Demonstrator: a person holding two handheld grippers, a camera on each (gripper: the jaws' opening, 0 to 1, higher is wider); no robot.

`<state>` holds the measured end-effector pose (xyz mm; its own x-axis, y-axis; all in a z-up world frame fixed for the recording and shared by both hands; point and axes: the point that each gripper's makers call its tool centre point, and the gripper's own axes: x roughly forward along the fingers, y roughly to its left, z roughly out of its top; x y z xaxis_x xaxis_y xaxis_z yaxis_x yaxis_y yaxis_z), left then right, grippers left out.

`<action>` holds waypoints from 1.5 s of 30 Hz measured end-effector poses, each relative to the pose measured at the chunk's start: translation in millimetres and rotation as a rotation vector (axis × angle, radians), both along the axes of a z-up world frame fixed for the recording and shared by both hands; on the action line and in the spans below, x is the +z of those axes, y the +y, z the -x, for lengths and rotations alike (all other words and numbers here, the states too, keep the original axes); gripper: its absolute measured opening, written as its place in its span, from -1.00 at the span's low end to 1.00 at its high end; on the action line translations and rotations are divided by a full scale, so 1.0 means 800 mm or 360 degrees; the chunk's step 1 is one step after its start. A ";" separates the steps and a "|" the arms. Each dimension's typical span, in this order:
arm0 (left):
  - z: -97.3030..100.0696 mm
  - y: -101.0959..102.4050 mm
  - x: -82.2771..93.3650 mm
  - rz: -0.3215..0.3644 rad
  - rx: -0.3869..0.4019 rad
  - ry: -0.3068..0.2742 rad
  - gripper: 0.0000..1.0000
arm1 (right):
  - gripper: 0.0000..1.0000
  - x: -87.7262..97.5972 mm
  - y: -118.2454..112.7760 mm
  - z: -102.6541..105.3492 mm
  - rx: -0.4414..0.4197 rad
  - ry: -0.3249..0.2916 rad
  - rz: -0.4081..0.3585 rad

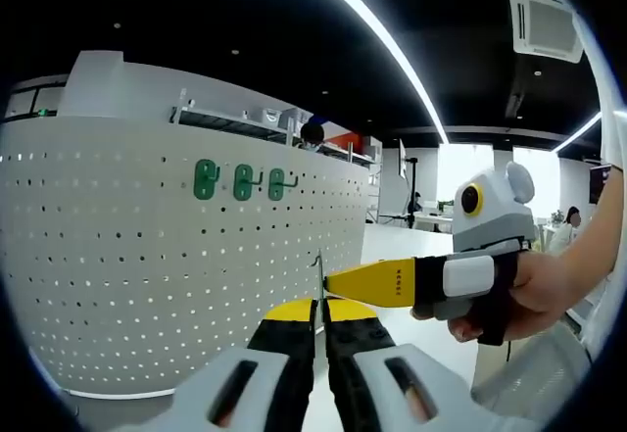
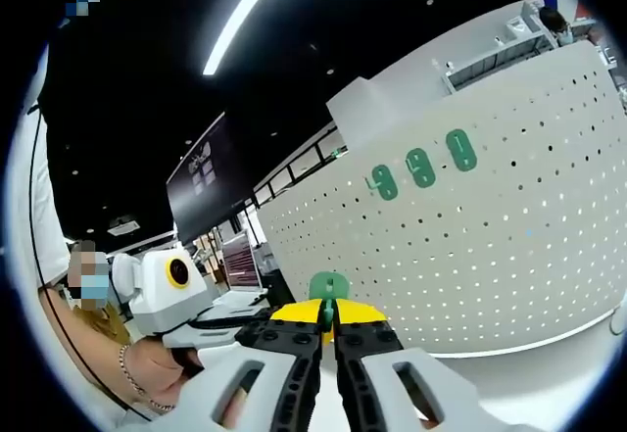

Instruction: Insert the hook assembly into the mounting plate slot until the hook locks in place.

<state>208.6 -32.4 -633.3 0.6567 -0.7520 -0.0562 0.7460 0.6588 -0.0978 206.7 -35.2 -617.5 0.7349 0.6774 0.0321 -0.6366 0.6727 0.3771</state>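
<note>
A white perforated mounting plate (image 1: pixel 147 256) curves across the left gripper view, with three green hook plates (image 1: pixel 242 181) fixed high on it. My left gripper (image 1: pixel 318 307) is shut on a thin metal hook rod (image 1: pixel 318 273) that stands up between its jaws. My right gripper (image 1: pixel 343 283) comes in from the right, its yellow tip meeting the rod. In the right gripper view, my right gripper (image 2: pixel 328 322) is shut on the hook assembly's green plate (image 2: pixel 328 287), away from the mounting plate (image 2: pixel 490 256) and its green hooks (image 2: pixel 420 168). The left gripper (image 2: pixel 250 332) reaches in from the left.
A hand (image 1: pixel 549 290) holds the right gripper. A person's arm with a bracelet (image 2: pixel 127 373) shows at the lower left of the right gripper view. Behind the plate lies an office with desks (image 1: pixel 431 218) and ceiling light strips (image 1: pixel 382 40).
</note>
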 end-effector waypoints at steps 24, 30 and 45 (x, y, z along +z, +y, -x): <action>0.000 -0.009 -0.031 -0.0057 -0.0056 0.0156 0.26 | -1.00 -0.003 0.002 0.000 0.0023 0.0029 -0.0017; -0.002 -0.005 -0.033 -0.0046 -0.0021 0.0137 0.74 | -1.00 -0.003 0.003 0.000 0.0027 0.0039 -0.0028; -0.003 -0.003 -0.041 -0.0134 0.0004 0.0132 0.90 | -1.00 -0.002 -0.008 -0.005 -0.0047 -0.0018 0.0093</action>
<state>210.9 -35.1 -666.2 0.6492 -0.7406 -0.1732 0.7359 0.6692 -0.1033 210.4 -41.5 -618.7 0.7544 0.6564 0.0014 -0.6201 0.7119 0.3296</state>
